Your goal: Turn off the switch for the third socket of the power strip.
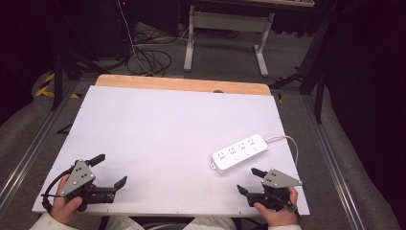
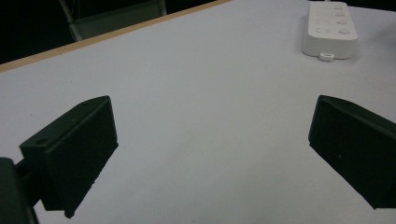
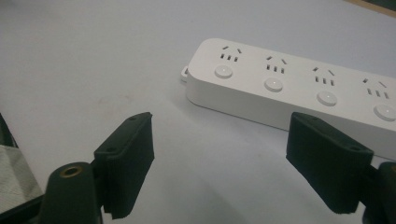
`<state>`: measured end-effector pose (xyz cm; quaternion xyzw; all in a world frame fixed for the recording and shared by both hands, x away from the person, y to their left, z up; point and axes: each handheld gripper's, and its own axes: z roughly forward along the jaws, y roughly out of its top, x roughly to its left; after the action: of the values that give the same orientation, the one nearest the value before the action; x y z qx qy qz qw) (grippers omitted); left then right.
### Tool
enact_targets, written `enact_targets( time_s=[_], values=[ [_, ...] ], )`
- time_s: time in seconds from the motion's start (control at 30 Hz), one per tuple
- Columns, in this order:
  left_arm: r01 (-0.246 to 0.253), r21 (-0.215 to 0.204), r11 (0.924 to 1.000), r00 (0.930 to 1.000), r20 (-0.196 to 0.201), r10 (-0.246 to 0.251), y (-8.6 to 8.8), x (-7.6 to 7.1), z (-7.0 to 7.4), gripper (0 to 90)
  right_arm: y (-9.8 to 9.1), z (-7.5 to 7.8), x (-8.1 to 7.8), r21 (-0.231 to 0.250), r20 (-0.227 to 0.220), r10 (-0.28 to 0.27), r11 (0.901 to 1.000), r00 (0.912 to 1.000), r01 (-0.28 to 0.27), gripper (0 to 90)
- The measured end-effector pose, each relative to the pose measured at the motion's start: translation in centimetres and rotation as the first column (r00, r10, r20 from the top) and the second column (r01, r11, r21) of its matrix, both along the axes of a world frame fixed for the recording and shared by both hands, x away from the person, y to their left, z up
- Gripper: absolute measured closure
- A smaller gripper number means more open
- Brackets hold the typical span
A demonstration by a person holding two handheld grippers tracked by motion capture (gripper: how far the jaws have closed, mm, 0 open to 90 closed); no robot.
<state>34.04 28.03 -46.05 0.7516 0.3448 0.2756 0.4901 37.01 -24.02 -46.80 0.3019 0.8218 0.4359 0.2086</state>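
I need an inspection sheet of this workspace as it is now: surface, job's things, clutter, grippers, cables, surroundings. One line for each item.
Surface: white board on a table with a wooden far edge; faint marks, otherwise clean.
Job's things: one white power strip with four outlets and four round buttons, lying flat near the right edge; nothing plugged in.
Clutter: nothing seen.
Grippers: left gripper at the near left, open, holding nothing; right gripper at the near right, open, just short of the strip, not touching it.
Cables: the strip's white cord runs off the right edge; dark cables lie on the floor beyond the table.
Surroundings: grey floor, a white desk frame behind, dark background.
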Motion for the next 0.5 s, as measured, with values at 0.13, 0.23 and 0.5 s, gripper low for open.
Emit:
enact_targets(
  time_s=[0.13, 0.23, 0.5],
  values=[
    [-0.007, 0.000, 1.0000, 1.0000, -0.001, 0.007, -0.04, -0.02, 0.00, 1.4, -0.02, 0.05, -0.03, 0.002, 0.003, 0.001, 1.0000, 1.0000, -0.001, 23.7],
    [-0.004, 0.004, 1.0000, 1.0000, 0.002, 0.004, 0.00, -0.01, 0.05, 1.3, -0.02, 0.04, -0.01, 0.001, 0.002, 0.001, 1.0000, 1.0000, -0.001, 23.8],
    [-0.005, -0.008, 1.0000, 1.0000, -0.006, 0.005, -0.14, -0.13, 0.04, 0.7, 0.03, 0.18, -0.05, -0.007, 0.012, 0.001, 1.0000, 0.9999, -0.001, 23.7]
  ],
)
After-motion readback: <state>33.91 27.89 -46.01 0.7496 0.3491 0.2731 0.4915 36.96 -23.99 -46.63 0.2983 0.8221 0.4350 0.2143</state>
